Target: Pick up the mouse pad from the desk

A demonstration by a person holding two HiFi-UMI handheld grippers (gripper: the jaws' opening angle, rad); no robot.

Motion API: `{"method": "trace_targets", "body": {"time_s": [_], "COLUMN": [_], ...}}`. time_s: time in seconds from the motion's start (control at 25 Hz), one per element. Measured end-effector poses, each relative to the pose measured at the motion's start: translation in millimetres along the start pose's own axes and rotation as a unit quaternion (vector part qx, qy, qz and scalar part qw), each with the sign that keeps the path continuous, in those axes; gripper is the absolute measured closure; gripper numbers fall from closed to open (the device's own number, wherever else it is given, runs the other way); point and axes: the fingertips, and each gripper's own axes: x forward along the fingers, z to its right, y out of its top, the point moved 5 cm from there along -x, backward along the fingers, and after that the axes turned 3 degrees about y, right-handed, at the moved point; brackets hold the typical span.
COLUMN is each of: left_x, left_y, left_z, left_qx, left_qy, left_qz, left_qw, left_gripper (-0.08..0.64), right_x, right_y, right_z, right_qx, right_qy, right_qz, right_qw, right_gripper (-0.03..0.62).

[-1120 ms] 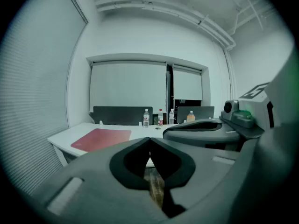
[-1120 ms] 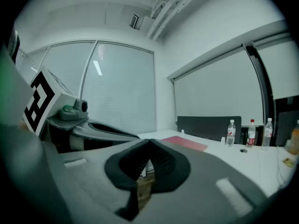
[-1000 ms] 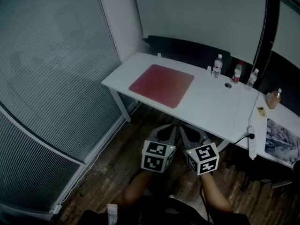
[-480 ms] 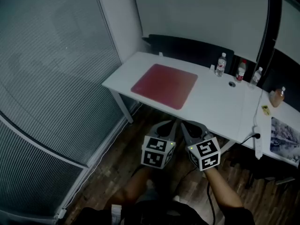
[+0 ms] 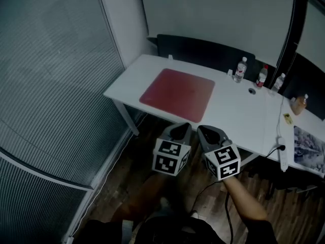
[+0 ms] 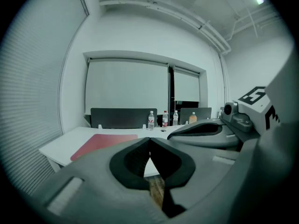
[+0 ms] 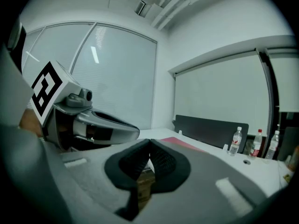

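Note:
A red mouse pad [image 5: 177, 94] lies flat on the left part of a white desk [image 5: 236, 116]. It also shows as a red strip [image 6: 100, 143] in the left gripper view and a thin red edge [image 7: 184, 144] in the right gripper view. My left gripper [image 5: 182, 129] and right gripper [image 5: 207, 130] hang side by side over the wooden floor, just short of the desk's near edge. Both are shut with nothing between their jaws [image 6: 149, 143] [image 7: 149, 146].
Three water bottles [image 5: 241, 69] and a small dark round object [image 5: 252, 91] stand at the desk's back right. A dark panel [image 5: 203, 52] runs behind the desk. A power strip [image 5: 283, 158] and cable hang at the right. Blinds [image 5: 45, 85] cover the glass wall on the left.
Both grippers have moved forward toward the desk's near edge. The desk and mouse pad look closer. Both stay shut.

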Motion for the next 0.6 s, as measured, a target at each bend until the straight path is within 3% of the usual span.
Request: {"method": "trace_targets", "body": {"time_s": [0.6], "left_x": [-10], "left_y": [-10], "left_z": [-97], "left_qx": [-0.009], "left_qy": [-0.022], "left_qz": [-0.001], "left_qw": [0.9997], "left_gripper": [0.555], "right_x": [80], "right_y": [18], "right_z": [-46], "right_qx": [0.015], "right_qy": [-0.031], "right_qz": [-0.02], "right_qw": [0.999], "right_gripper": [0.591]}}
